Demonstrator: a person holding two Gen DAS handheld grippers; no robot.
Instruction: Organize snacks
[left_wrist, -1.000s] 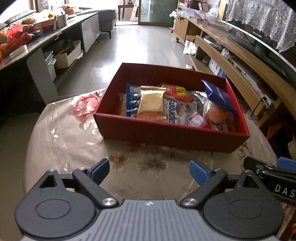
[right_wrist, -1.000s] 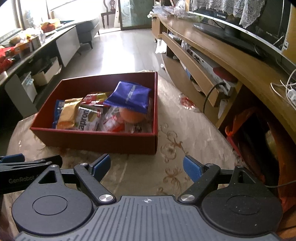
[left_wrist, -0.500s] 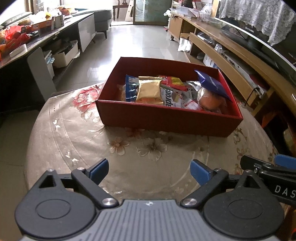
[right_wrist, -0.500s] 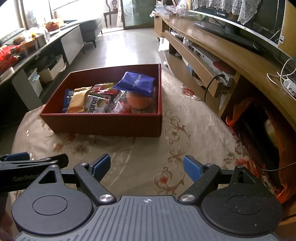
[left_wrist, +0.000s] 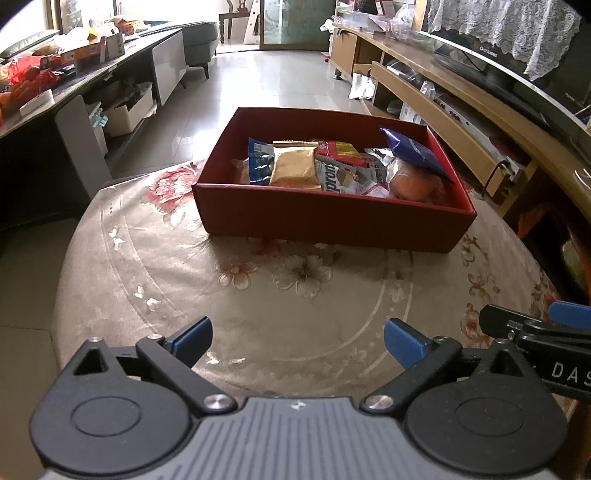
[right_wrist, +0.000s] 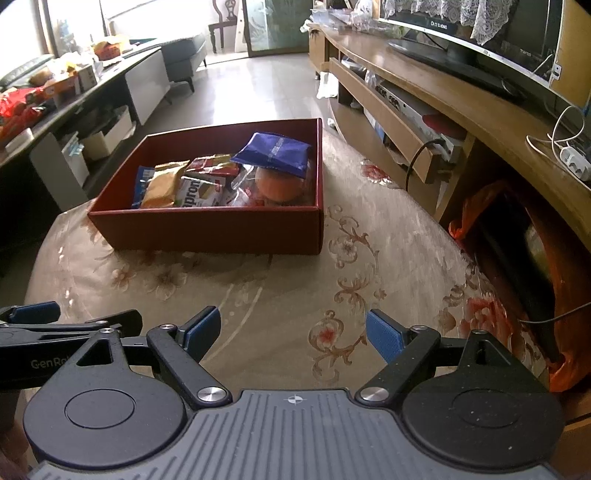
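Leftmost, the left tool (left_wrist: 297, 341) hovers low over the near edge of the round counter (left_wrist: 258, 295), its blue-padded fingers spread wide with nothing between them. Ahead, toward the far side of the floral cloth, sits the red box (left_wrist: 332, 221) holding the snacks: a blue-and-white packet (left_wrist: 258, 160) at its left end, then a gold packet (left_wrist: 293, 166), a red packet (left_wrist: 338, 149), an orange round item (left_wrist: 412, 181) and a dark blue pouch (left_wrist: 415, 153) leaning on top of it. Beside the left one, the right tool (right_wrist: 293, 330) is equally wide open and empty.
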